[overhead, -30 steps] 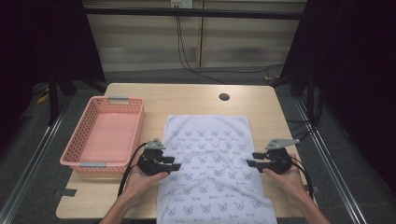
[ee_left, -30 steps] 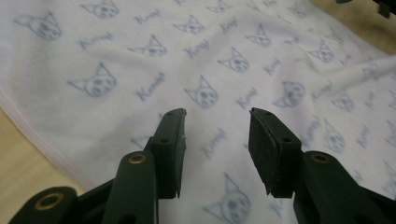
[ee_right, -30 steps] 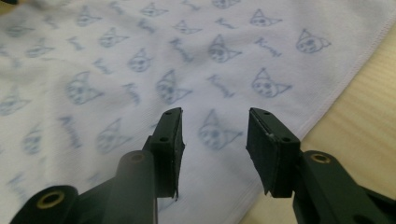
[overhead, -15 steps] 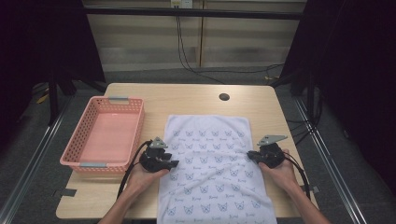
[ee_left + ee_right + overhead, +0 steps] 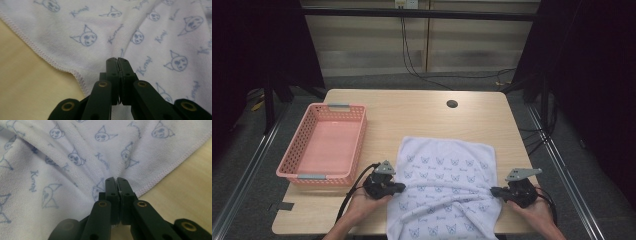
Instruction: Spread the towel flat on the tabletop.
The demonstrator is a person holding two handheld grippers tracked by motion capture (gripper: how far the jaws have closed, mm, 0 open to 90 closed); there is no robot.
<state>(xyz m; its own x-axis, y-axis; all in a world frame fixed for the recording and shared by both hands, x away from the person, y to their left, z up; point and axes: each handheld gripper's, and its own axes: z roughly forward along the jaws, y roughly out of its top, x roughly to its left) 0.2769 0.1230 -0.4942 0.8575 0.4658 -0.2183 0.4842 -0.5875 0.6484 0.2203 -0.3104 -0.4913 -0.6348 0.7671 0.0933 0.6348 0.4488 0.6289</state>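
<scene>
A white towel (image 5: 444,180) printed with blue cat faces lies on the wooden table (image 5: 412,115), its near end hanging over the front edge. My left gripper (image 5: 399,187) is shut on the towel's left edge (image 5: 75,72), jaws pressed together. My right gripper (image 5: 495,190) is shut on the towel's right edge (image 5: 150,185). Folds run across the towel between the two grippers, and the cloth (image 5: 75,157) bunches toward each pinch.
A pink plastic basket (image 5: 292,167) stands empty at the table's left. A dark round hole (image 5: 452,104) sits near the table's far edge. Cables (image 5: 354,192) trail from the left gripper toward the front edge.
Both grippers have drawn back toward the front edge with the towel's side edges. The towel now wrinkles across its middle and its far edge has slid nearer.
</scene>
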